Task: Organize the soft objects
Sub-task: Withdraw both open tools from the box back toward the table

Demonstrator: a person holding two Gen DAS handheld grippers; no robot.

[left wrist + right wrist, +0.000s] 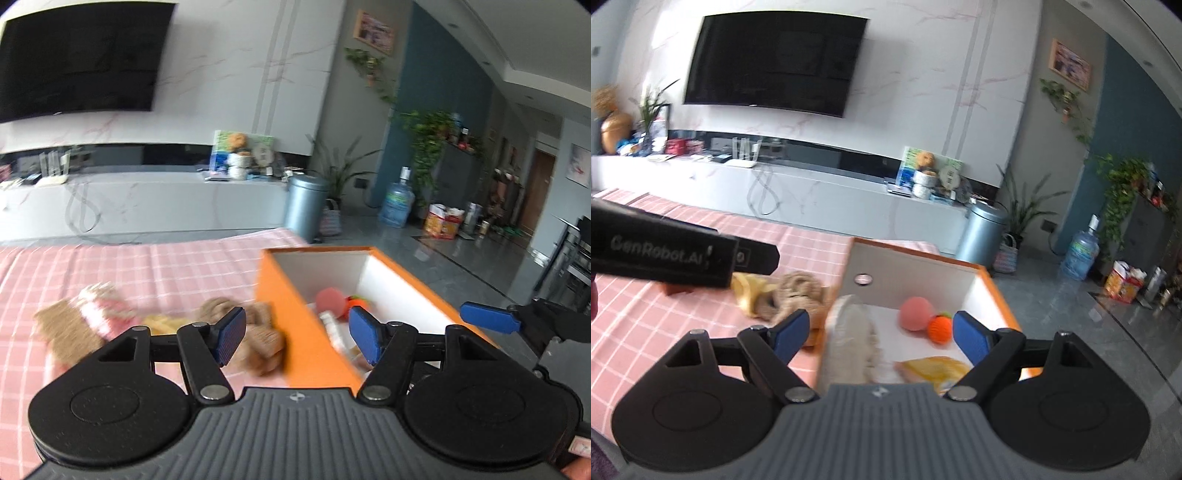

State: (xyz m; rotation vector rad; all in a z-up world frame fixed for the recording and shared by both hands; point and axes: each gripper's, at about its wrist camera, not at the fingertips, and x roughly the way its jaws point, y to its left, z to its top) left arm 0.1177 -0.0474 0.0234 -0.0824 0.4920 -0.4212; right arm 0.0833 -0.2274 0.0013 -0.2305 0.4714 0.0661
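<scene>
While both grippers, left gripper (297,334) and right gripper (881,334), hang open and empty, the floppy brown knitted plush toy (255,334) lies on pink checked cloth (110,266) beside the orange box (295,314) (light, squashy; pinch its middle).

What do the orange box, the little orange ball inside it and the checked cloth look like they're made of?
Orange box: probably rigid cardboard, matte orange outside, smooth white inside, with thin straight walls. Orange ball: seemingly knitted or crocheted yarn, with a ridged, fuzzy surface and a green top. Checked cloth: woven fabric, matte pink with white lines, lying with slight folds.
</scene>
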